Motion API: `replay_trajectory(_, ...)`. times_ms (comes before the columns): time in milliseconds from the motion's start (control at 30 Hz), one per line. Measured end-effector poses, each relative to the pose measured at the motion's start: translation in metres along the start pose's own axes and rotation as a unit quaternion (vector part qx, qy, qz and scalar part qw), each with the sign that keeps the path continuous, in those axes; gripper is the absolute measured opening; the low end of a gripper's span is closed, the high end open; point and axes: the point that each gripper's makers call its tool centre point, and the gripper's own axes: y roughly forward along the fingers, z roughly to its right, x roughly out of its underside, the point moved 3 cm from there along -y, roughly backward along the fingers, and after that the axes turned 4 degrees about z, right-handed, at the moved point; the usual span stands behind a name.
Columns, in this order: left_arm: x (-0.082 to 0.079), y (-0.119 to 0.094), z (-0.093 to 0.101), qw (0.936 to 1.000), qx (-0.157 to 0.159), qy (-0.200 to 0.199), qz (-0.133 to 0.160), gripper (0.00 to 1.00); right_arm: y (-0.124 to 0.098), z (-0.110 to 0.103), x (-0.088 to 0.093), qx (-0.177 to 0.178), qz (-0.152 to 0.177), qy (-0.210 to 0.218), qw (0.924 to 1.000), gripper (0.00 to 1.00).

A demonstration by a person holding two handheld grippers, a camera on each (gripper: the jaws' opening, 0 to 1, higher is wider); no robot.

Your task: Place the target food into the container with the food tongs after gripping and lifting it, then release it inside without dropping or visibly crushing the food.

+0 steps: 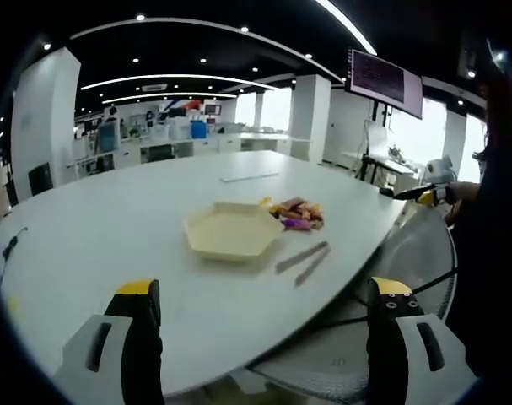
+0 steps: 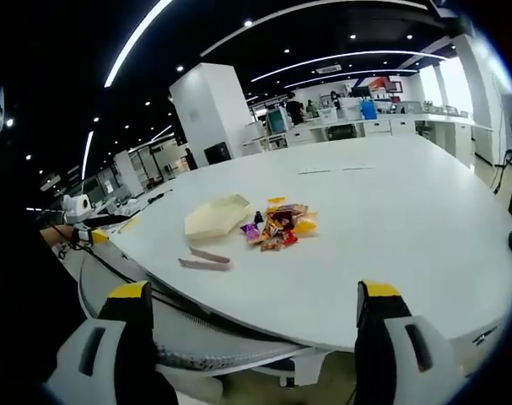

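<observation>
Two tools, left tool [image 1: 256, 316] and right tool [image 2: 249, 316], hang released with jaws wide apart, short of the large white oval desk [image 1: 112, 228]. On it lie grey food tongs [image 1: 304, 260], then a pale yellow hexagonal container [image 1: 232, 230], with a heap of colourfully wrapped snacks [image 1: 296, 214] just beside it.

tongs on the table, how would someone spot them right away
On the big white oval table, find the pale yellow hexagonal tray with the pile of bright wrapped snacks beside it. The tongs lie flat toward the table's edge from the tray: two long thin grey-brown arms, the only dull, slender thing there.
</observation>
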Motion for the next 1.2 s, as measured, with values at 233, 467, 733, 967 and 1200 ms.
replay_trajectory(233, -0.0004, -0.0003, 0.0007, 1.0000, 0.002, 0.004, -0.001, 0.99, 0.0003, 0.0006, -0.0003, 0.001, 0.004, -0.003, 1.0000, 1.00)
replay_trajectory(467, 0.0006, -0.0008, 0.0010, 1.0000, 0.004, -0.001, -0.002, 0.98, 0.0009, 0.0007, 0.0019, 0.000, -0.004, 0.002, 1.0000, 1.00)
replay_trajectory(733, 0.0001, -0.0007, 0.0033, 0.9999, 0.008, 0.010, -0.008, 0.97, 0.0023, -0.0005, 0.0030, -0.002, -0.002, 0.006, 1.0000, 1.00)
replay_trajectory(967, 0.0001, -0.0013, 0.0046, 0.9998, 0.011, 0.010, -0.009, 0.96, 0.0077, -0.0031, 0.0035, -0.011, -0.008, 0.004, 0.9999, 1.00)
replay_trajectory(1200, 0.0009, -0.0011, 0.0041, 0.9998, 0.014, 0.007, -0.014, 0.96, 0.0080, -0.0032, 0.0033, -0.011, -0.008, 0.005, 0.9999, 1.00)
